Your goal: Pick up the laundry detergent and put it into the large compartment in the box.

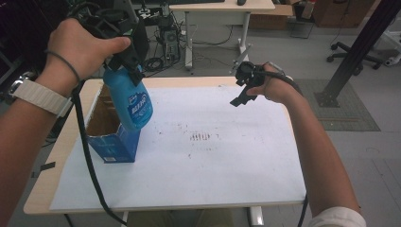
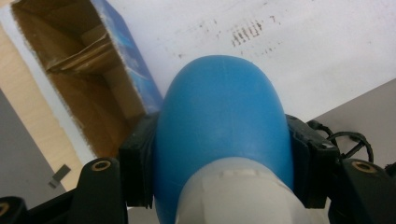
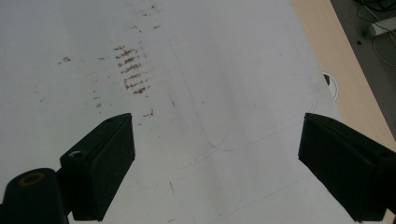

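A blue plastic bottle (image 1: 132,101) with a printed label hangs in the air, tilted, over the right edge of an open blue cardboard box (image 1: 111,137). My left gripper (image 1: 124,56) is shut on the bottle's upper part. In the left gripper view the bottle (image 2: 219,121) with its white collar sits between both black pads, and the box (image 2: 88,70) lies open below, its brown inside showing. My right gripper (image 1: 243,92) hovers over the table's far right part, jaws wide apart and nothing between them (image 3: 215,158).
White paper (image 1: 203,156) with brown stains covers most of the wooden table (image 1: 42,189). A cable hole (image 3: 330,84) sits near the table's edge. Behind the table are another desk (image 1: 217,9), cables, and an office chair base (image 1: 354,54).
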Demonstrator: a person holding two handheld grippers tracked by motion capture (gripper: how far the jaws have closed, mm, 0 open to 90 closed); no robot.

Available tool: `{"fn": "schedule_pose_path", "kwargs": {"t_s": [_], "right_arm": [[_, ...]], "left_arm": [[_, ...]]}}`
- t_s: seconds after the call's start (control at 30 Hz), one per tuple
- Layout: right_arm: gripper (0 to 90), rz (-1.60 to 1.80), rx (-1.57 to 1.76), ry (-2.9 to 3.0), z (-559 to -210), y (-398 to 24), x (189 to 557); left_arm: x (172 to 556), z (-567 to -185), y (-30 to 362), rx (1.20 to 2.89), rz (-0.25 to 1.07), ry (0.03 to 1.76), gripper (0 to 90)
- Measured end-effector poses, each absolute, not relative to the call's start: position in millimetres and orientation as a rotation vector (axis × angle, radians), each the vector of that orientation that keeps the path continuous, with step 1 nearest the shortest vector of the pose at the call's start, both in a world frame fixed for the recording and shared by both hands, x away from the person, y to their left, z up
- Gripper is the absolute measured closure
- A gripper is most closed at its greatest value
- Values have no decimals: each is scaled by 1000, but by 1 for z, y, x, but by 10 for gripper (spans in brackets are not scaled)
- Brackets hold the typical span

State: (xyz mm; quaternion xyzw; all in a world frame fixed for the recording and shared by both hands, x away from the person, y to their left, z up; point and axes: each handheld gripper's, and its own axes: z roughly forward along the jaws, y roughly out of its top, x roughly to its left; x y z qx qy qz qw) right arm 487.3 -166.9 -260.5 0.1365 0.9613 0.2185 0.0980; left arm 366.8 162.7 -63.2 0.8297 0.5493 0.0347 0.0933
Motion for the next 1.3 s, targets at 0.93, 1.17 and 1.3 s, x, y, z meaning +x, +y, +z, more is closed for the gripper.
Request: {"fn": "schedule_pose_path", "kwargs": {"t_s": [0.93,1.17,1.3], "right_arm": [[108,640,407,2845,-260,-168,487],[108,641,407,2846,-260,-168,488],[108,639,407,2848,-260,-168,488]], "left_arm": [[380,-47,206,2329,136,1812,375],[385,-50,214,2316,150,1844,375],[389,-52,219,2302,149,1864,375]]}}
